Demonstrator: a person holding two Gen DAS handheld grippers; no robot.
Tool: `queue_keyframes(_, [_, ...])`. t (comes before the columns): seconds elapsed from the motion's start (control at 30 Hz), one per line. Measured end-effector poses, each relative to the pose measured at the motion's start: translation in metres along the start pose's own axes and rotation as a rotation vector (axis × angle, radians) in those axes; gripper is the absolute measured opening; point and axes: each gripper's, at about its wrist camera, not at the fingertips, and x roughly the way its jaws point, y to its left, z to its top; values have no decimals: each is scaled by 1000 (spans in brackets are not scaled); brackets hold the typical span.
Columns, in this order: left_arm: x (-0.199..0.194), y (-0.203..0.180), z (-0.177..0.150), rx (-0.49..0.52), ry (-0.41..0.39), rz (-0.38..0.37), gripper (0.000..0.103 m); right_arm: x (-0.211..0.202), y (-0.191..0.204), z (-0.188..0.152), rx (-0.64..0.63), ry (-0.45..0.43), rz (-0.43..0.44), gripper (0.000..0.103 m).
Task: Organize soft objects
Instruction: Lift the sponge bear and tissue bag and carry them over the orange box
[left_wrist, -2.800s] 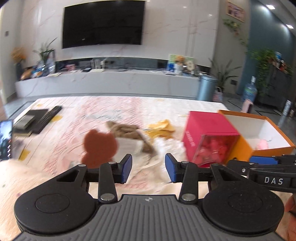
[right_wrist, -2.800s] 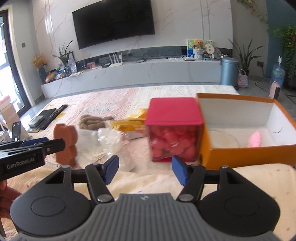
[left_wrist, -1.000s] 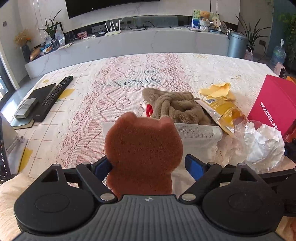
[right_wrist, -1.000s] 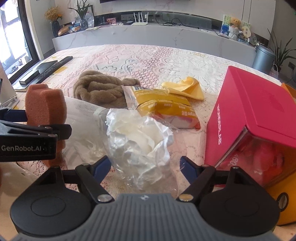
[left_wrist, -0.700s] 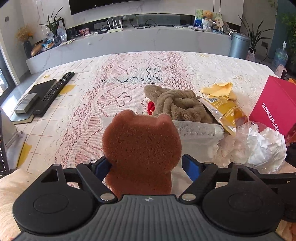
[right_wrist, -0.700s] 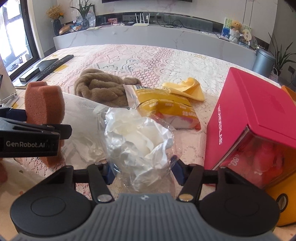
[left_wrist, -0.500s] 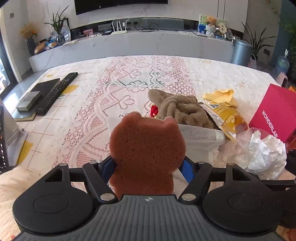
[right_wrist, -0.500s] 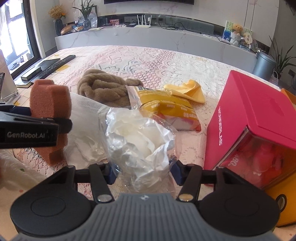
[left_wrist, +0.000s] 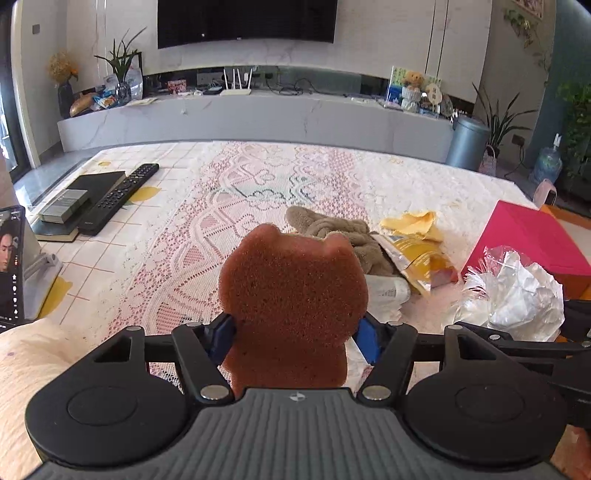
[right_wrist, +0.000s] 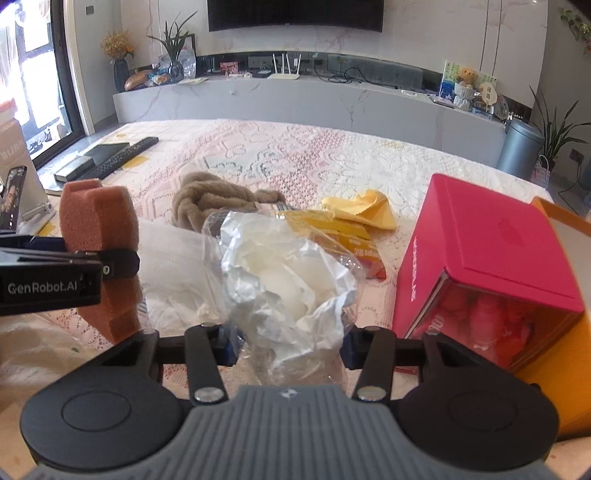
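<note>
The bear-shaped brown sponge (left_wrist: 291, 306) stands upright between the jaws of the left gripper (left_wrist: 295, 336), whose blue pads press its sides low down as the jaws close on it; in the right wrist view the same sponge (right_wrist: 98, 254) is seen edge-on, lifted off the lace cloth. The crumpled clear plastic bag with white paper inside (right_wrist: 288, 280) sits between the jaws of the right gripper (right_wrist: 290, 345), which are closing too, their pads squeezing the bag's lower part. In the left wrist view that bag (left_wrist: 513, 295) shows at the right, beside the sponge.

Just behind the sponge lies a white cloth (right_wrist: 173, 266), and beyond it a knotted brown plush rope (right_wrist: 218, 199). A yellow snack packet (right_wrist: 340, 236) lies behind the bag, with a yellow rag (right_wrist: 362, 208) further back. To the right a pink box (right_wrist: 491, 258) stands against an orange box (right_wrist: 554, 354).

All of this rests on a table (left_wrist: 258, 177) covered with pink-and-white lace. At its far left corner lie a remote control (left_wrist: 118, 199) and a dark book (left_wrist: 88, 184).
</note>
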Motion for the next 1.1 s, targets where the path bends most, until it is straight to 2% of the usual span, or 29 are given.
queue_keyframes(0.33, [-50, -12, 0, -25, -113, -53, 74, -63, -8, 1, 28, -102, 28, 48])
queue_keyframes(0.63, [-83, -42, 8, -13, -158, -179, 74, -120, -34, 0, 111, -179, 45, 49])
queue_keyframes(0.93, [-96, -88, 17, 47, -183, -323, 74, -162, -73, -9, 129, -221, -29, 49])
queue_keyframes(1.1, [-94, -110, 27, 49, -170, -413, 74, -182, -101, -12, 139, -243, -89, 49])
